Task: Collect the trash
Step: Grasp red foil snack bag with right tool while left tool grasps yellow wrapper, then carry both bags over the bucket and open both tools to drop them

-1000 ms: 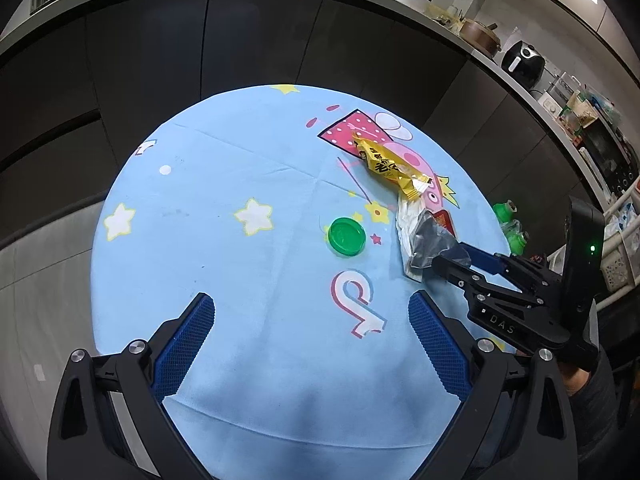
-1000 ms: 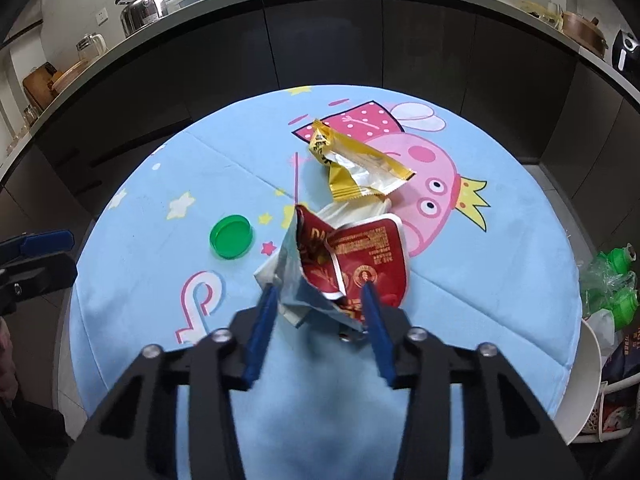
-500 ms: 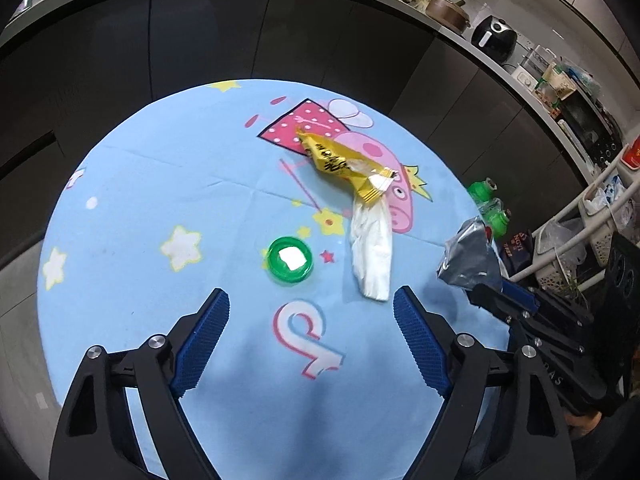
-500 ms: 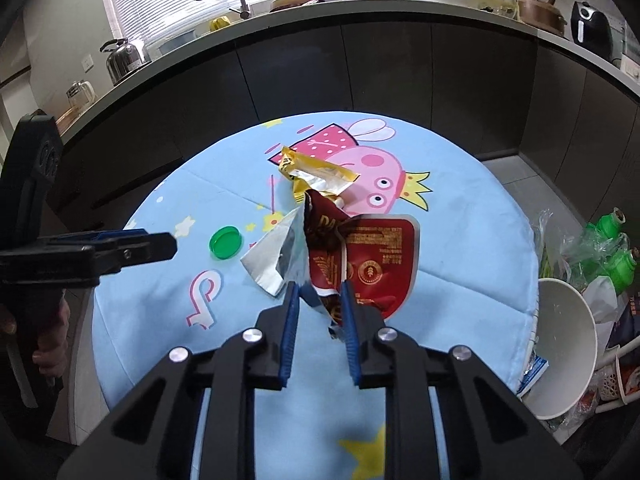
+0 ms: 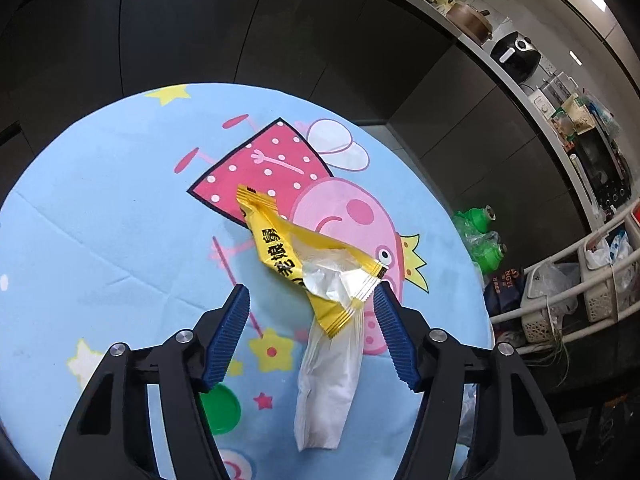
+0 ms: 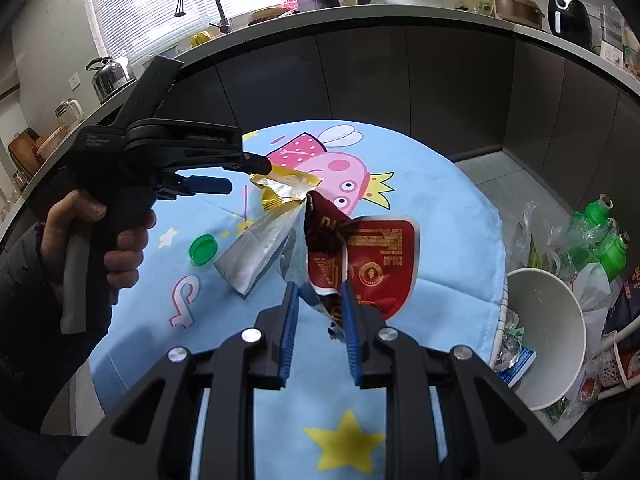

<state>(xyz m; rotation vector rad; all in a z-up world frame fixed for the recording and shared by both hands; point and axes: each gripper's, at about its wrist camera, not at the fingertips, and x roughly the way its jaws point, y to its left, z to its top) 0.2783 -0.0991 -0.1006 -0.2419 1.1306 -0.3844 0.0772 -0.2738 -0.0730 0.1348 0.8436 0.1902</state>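
My right gripper (image 6: 319,294) is shut on a torn red and silver snack bag (image 6: 360,256) and holds it above the round blue cartoon tablecloth (image 6: 452,216). My left gripper (image 5: 314,300) is open, its jaws either side of the near end of a yellow wrapper (image 5: 296,256) that lies on the cloth over a white plastic wrapper (image 5: 332,380). In the right wrist view the left gripper (image 6: 244,172) hovers over the yellow wrapper (image 6: 280,188). A green bottle cap (image 5: 220,408) lies near the left finger and also shows in the right wrist view (image 6: 203,249).
A white bucket-like bin (image 6: 540,332) stands on the floor right of the table, beside green bottles (image 6: 600,236) in plastic. White baskets (image 5: 560,292) on a rack stand further right. Dark cabinets (image 5: 240,32) curve behind the table.
My left gripper has moved forward and right over the yellow and white wrappers. My right gripper has lifted the red bag higher and drawn back toward the table's right edge.
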